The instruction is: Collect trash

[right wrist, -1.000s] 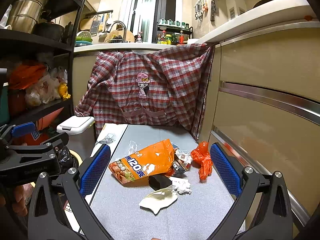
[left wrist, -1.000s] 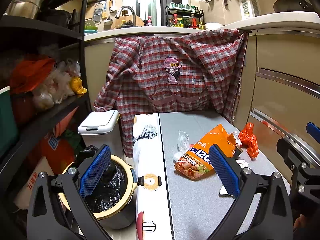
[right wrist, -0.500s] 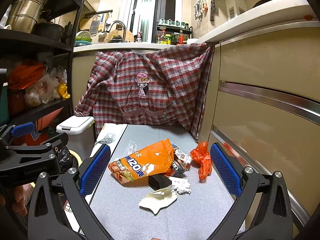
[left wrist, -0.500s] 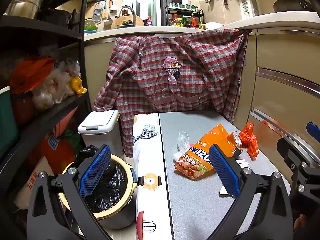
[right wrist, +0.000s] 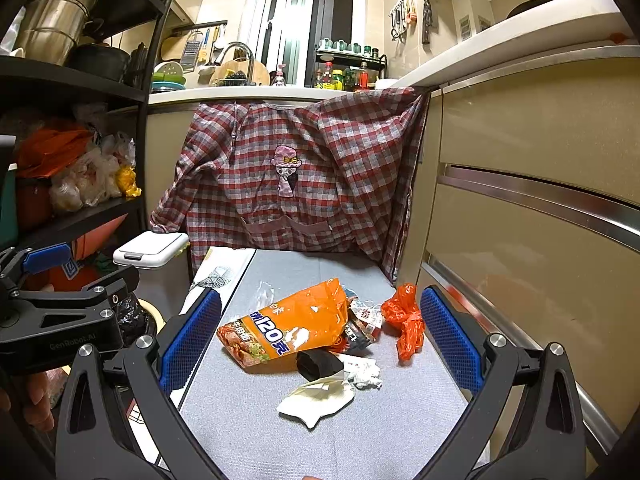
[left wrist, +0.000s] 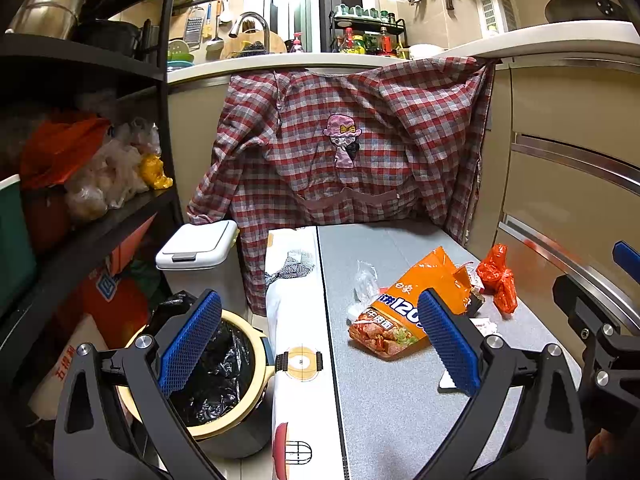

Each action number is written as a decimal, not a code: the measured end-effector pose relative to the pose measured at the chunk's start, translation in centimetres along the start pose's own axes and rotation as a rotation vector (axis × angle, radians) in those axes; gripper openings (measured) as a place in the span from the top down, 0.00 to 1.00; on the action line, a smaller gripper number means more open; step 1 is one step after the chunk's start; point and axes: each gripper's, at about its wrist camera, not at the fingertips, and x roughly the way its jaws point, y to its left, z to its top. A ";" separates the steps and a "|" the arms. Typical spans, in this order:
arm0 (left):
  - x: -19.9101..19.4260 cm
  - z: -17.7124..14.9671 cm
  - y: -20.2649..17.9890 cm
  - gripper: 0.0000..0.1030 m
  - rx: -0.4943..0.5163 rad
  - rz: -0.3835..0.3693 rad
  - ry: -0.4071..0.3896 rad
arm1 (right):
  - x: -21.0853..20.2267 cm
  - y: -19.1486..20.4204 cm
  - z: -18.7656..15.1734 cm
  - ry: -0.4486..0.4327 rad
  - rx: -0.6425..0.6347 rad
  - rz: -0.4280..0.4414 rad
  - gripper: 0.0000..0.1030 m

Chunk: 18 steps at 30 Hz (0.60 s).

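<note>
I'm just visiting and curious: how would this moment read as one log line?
left hand-held gripper: open, empty | right hand-held gripper: open, empty | orange snack bag: on grey mat | lined bin: beside mat

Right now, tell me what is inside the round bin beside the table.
The round bin holds a crumpled black liner, seen in the left wrist view. Whether any trash lies in it is hidden by the left gripper's finger and the dark folds.

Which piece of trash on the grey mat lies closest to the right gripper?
The flat white wrapper, nearest the right gripper; the orange snack bag and crumpled orange plastic bag lie farther back.
</note>
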 end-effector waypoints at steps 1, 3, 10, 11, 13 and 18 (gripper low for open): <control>0.0 0.0 0.0 0.07 0.000 0.000 -0.001 | 0.0 -0.2 0.1 -0.010 0.051 -0.008 0.05; 0.0 0.0 0.0 0.07 0.002 0.001 -0.002 | 0.0 0.0 0.0 0.001 0.001 0.001 0.05; 0.0 0.1 0.0 0.07 0.003 0.002 -0.004 | -0.1 0.0 0.0 0.001 -0.001 0.000 0.05; 0.0 0.1 0.0 0.07 0.002 0.001 -0.002 | -0.1 0.0 0.1 0.001 -0.001 0.000 0.05; 0.0 0.1 0.0 0.07 0.001 0.000 -0.002 | -0.1 0.0 0.1 0.000 -0.001 0.000 0.05; 0.0 0.1 0.0 0.07 0.005 0.002 -0.005 | 0.1 0.0 -0.2 0.001 -0.002 0.001 0.05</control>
